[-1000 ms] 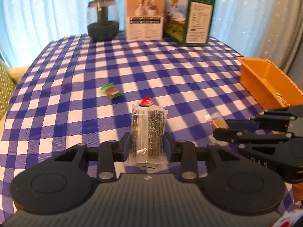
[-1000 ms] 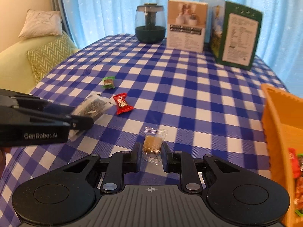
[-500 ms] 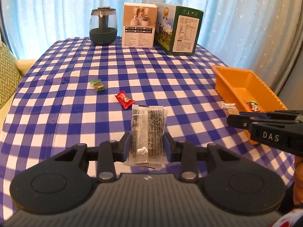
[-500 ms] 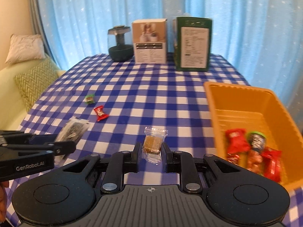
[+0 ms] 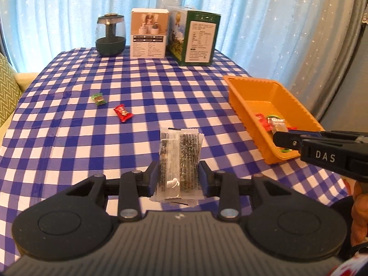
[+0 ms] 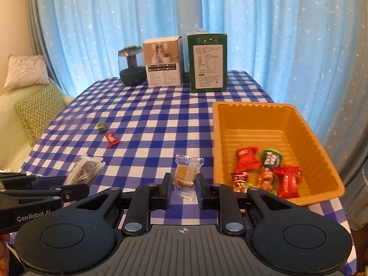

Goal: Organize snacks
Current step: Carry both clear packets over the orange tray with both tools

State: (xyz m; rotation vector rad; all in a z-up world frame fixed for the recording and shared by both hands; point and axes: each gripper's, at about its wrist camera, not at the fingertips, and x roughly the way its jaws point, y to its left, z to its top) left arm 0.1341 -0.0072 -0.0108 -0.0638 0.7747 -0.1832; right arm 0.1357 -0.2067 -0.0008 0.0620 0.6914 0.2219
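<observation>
Print on the two far cartons too small to read: a white-and-tan cardboard box and a dark green cardboard box standing side by side at the far edge of the blue-and-white checked tablecloth, with a dark glass jar with a lid to their left. Wrappers heaped at the near end of the orange plastic tray, overlapping, so hard to count: several red ones and a dark pouch with a green top. In the left wrist view, part of that heap covered by the tip of the right gripper; only a sliver of a hand visible at the right edge, cut off by the frame.

Left gripper tilted downward over the near middle of the cloth, pinching a clear flat packet of dark seaweed strips upright between its blue pads, clear of the table. Right gripper angled down just left of the tray's near end, clamped on a small clear-wrapped brown candy, held off the cloth.

Left lying on the cloth, toward the far left: a green-wrapped sweet and, just right of it and nearer, a red-wrapped sweet, apart from each other.
</observation>
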